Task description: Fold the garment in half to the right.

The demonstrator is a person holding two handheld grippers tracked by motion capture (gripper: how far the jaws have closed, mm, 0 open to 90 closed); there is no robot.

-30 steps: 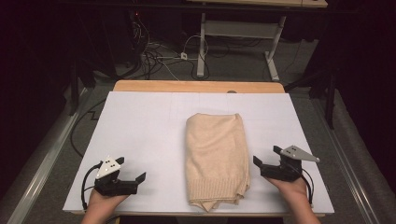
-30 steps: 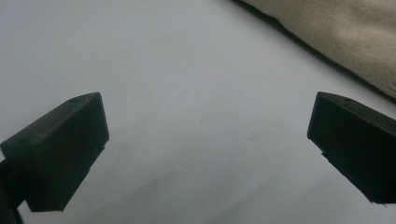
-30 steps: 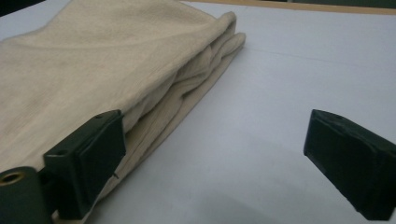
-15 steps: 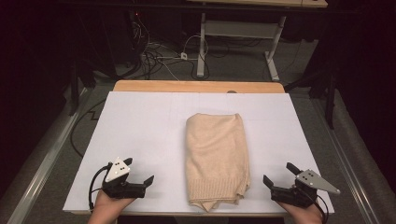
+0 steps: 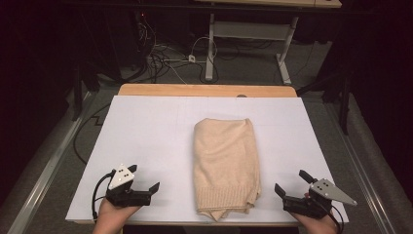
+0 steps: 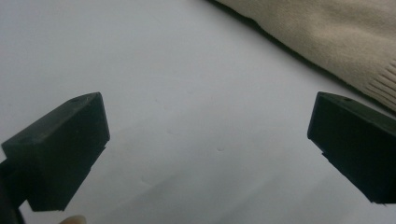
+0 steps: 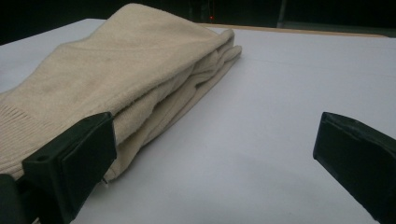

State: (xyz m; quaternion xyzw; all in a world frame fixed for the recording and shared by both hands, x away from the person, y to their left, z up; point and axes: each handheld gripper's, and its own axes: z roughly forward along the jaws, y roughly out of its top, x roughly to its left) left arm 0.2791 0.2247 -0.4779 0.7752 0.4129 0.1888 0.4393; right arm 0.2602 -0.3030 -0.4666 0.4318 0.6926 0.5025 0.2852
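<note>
A folded beige knit sweater (image 5: 225,163) lies along the middle of the white table top (image 5: 146,126), its ribbed hem toward the near edge. My left gripper (image 5: 144,178) rests near the front left corner, open and empty, well left of the sweater. My right gripper (image 5: 291,182) sits near the front right corner, open, a short way right of the hem. In the left gripper view the gripper (image 6: 208,116) stands wide over bare table, with the sweater (image 6: 327,32) at the upper right. In the right gripper view the sweater (image 7: 130,65) lies just beyond the gripper's (image 7: 215,135) left jaw.
A wooden strip (image 5: 204,90) shows along the table's far edge. Behind it, cables (image 5: 165,58) lie on the floor and a desk frame (image 5: 253,34) stands. Metal rails run along both sides of the table.
Both hands have drawn back toward the near edge. The right gripper has moved away from the sweater's side to the front right corner. Both stay open; the sweater has not moved.
</note>
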